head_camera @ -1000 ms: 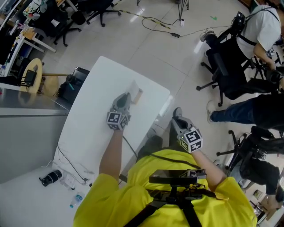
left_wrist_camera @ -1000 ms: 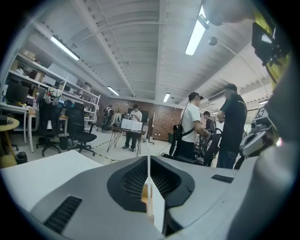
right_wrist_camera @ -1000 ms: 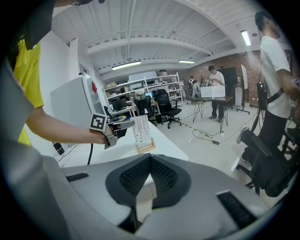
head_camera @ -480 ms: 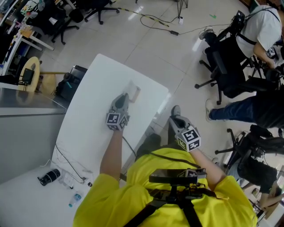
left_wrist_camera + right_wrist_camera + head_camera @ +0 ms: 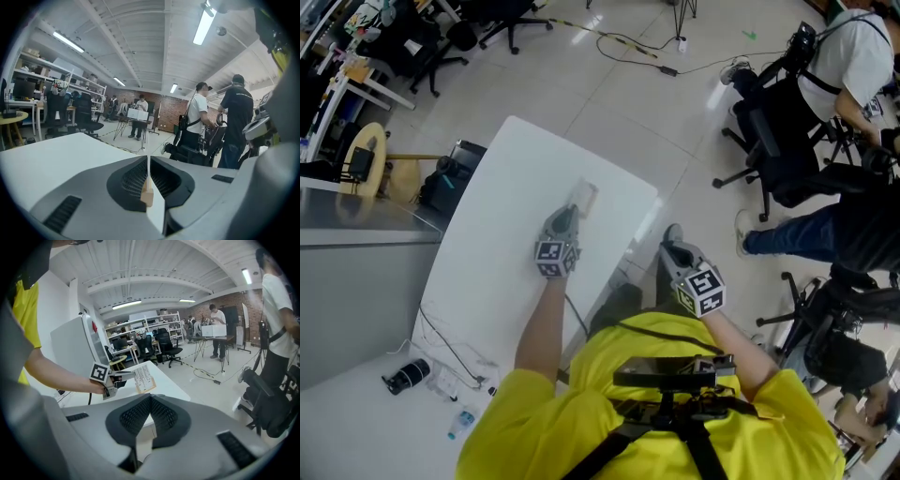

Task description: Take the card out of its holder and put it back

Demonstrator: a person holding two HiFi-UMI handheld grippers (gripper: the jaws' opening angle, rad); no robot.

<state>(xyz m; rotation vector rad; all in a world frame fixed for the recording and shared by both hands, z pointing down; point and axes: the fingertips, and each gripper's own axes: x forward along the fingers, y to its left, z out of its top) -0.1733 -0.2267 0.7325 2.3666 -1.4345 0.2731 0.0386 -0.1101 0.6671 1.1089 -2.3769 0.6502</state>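
Left gripper pinches thin white printed card near white rectangular table far edge. Right gripper is off-table, jaws pressed together, empty.

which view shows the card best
The right gripper view: the card faces it with its print showing, held in the left gripper. The left gripper view shows it only edge-on between the jaws; the head view shows a small pale shape.

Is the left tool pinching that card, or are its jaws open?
Shut on it: in the left gripper view the left tool presses both jaws against the white card, seen edge-on.
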